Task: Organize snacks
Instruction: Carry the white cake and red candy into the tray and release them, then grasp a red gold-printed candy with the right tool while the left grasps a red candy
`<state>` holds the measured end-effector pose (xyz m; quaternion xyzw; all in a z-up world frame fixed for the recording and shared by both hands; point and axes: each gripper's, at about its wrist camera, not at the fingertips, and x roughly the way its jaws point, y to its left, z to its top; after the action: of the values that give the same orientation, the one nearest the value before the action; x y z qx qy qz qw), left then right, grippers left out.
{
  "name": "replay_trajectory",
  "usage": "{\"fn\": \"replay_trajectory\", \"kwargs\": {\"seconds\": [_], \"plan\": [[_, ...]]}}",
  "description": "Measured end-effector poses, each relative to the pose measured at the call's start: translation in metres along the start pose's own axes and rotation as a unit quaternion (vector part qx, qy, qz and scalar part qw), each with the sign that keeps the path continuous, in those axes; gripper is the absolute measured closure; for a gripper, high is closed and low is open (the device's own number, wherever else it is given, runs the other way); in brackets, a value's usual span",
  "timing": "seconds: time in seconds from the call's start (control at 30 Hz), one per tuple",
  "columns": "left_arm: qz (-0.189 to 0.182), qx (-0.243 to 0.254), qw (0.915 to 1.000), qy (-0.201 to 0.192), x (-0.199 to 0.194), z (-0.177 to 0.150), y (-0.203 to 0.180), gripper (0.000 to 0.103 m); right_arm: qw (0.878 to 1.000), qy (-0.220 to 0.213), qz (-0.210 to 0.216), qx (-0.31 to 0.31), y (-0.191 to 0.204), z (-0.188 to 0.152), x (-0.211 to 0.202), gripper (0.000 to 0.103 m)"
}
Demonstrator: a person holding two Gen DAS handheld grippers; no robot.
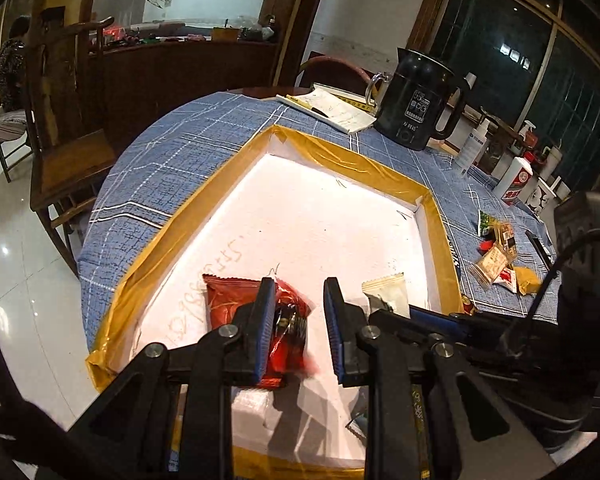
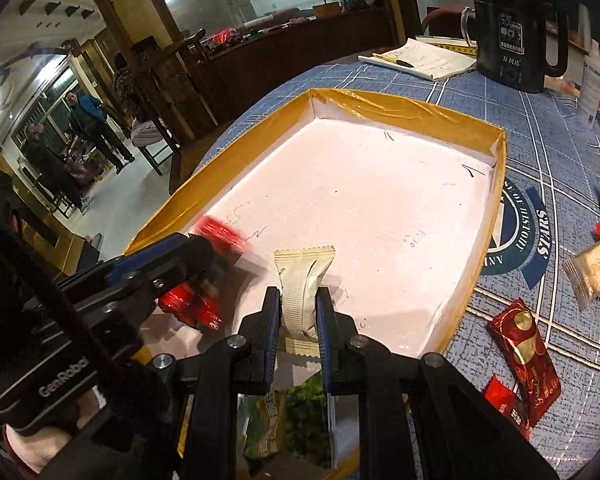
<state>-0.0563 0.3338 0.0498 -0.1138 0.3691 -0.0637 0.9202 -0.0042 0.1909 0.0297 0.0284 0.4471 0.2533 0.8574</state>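
Note:
A shallow white tray with a gold-taped rim [image 1: 332, 152] [image 2: 400, 108] lies on the blue plaid tablecloth. My left gripper [image 1: 298, 304] is open over the tray's near part; a red snack packet [image 1: 288, 328] sits between its fingers, blurred, against the left finger. A second red packet [image 1: 228, 300] lies flat beneath. My right gripper [image 2: 298, 308] is shut on a cream snack packet [image 2: 304, 280] just above the tray floor. The cream packet also shows in the left wrist view [image 1: 388, 290]. The left gripper and red packet [image 2: 204, 304] show at the left of the right wrist view.
Loose snacks lie on the cloth right of the tray: a long red packet [image 2: 524, 344], a small red one [image 2: 500, 396], a cream packet [image 2: 596, 264] and a pile [image 1: 500, 256]. A green packet [image 2: 284, 412] lies at the tray's near edge. A black kettle [image 1: 416, 100], notepad [image 1: 332, 108] and bottles [image 1: 512, 180] stand behind.

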Motion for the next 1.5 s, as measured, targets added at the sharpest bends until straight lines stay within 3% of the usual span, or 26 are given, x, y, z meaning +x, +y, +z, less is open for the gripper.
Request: {"fn": "replay_trajectory", "kwargs": {"seconds": [0.17, 0.33, 0.57, 0.7, 0.83, 1.13, 1.5], "plan": [[-0.002, 0.005, 1.0, -0.001, -0.009, -0.002, -0.006, 0.072, 1.0, -0.004, 0.003, 0.008, 0.001, -0.002, -0.002, 0.084], [0.03, 0.008, 0.9994, -0.013, -0.027, -0.007, -0.015, 0.048, 1.0, -0.025, 0.006, 0.002, 0.003, -0.004, -0.018, 0.084], [0.06, 0.011, 0.9977, -0.028, -0.053, -0.017, -0.03, 0.034, 0.999, -0.047, 0.009, 0.009, -0.001, -0.014, -0.044, 0.083], [0.094, 0.015, 0.9951, -0.029, -0.063, -0.025, -0.039, 0.019, 0.998, -0.054, 0.012, 0.021, -0.008, -0.023, -0.055, 0.083], [0.085, 0.025, 0.9955, -0.032, -0.073, -0.035, -0.051, 0.019, 0.997, -0.067, 0.018, 0.038, -0.015, -0.032, -0.069, 0.078], [0.145, 0.086, 0.9831, -0.07, -0.091, -0.045, -0.089, 0.018, 0.994, -0.088, 0.027, 0.065, -0.028, -0.051, -0.091, 0.072], [0.149, 0.118, 0.9797, -0.065, -0.09, -0.052, -0.12, 0.019, 0.989, -0.106, 0.023, 0.103, -0.062, -0.067, -0.111, 0.068]]}}
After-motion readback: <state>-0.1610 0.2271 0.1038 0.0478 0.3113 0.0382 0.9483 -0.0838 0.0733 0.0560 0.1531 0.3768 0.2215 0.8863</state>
